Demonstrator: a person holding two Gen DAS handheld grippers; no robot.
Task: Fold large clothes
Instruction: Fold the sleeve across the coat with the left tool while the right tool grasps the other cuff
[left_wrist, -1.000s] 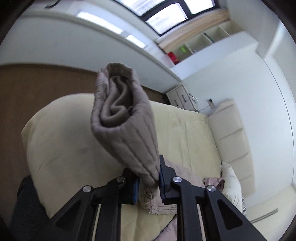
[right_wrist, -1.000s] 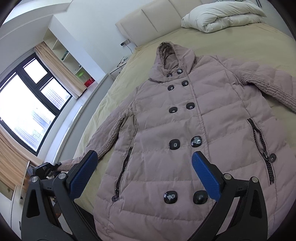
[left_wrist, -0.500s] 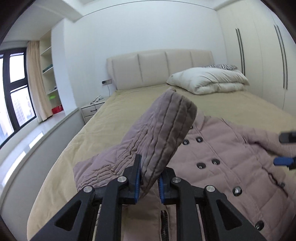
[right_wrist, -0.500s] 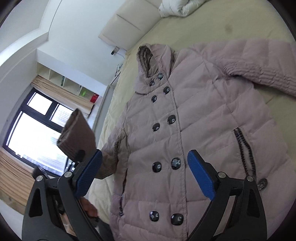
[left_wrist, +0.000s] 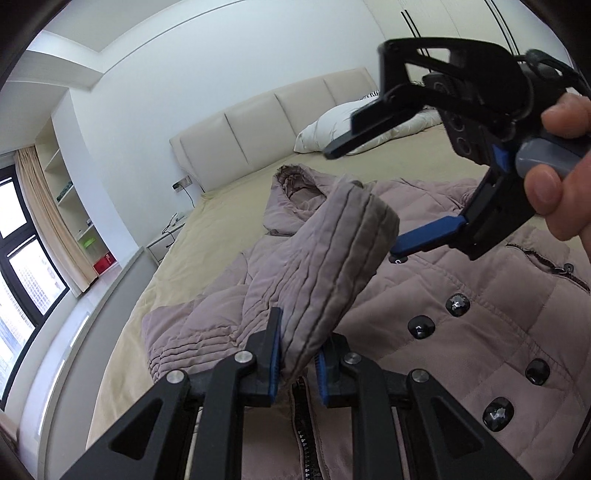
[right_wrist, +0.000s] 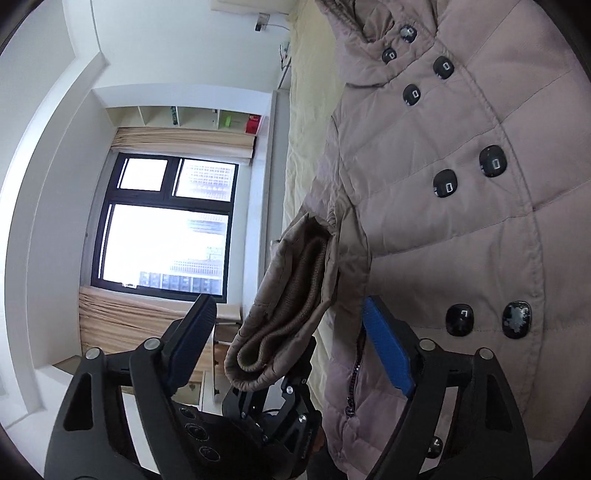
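Note:
A mauve quilted coat (left_wrist: 461, 332) with dark buttons lies front up on the bed (left_wrist: 207, 258). My left gripper (left_wrist: 297, 363) is shut on its left sleeve (left_wrist: 332, 258), which stands up with the cuff end raised above the coat. My right gripper (left_wrist: 359, 203), held in a hand (left_wrist: 554, 177), reaches in from the right at the cuff end. In the right wrist view the sleeve cuff (right_wrist: 291, 295) sits between my right gripper's (right_wrist: 288, 332) closing jaws; the blue pads (right_wrist: 388, 350) stand clear of the fabric. The left gripper (right_wrist: 291, 384) holds the sleeve from below there.
A beige padded headboard (left_wrist: 258, 133) and a white duvet (left_wrist: 332, 129) lie at the far end of the bed. A nightstand (left_wrist: 162, 243), wall shelves and a large window (right_wrist: 162, 229) with curtains are to the left of the bed.
My left gripper rolled upright and swung the sleeve in over the coat. My right gripper dropped toward the raised cuff, rolled, and its jaws narrowed around it.

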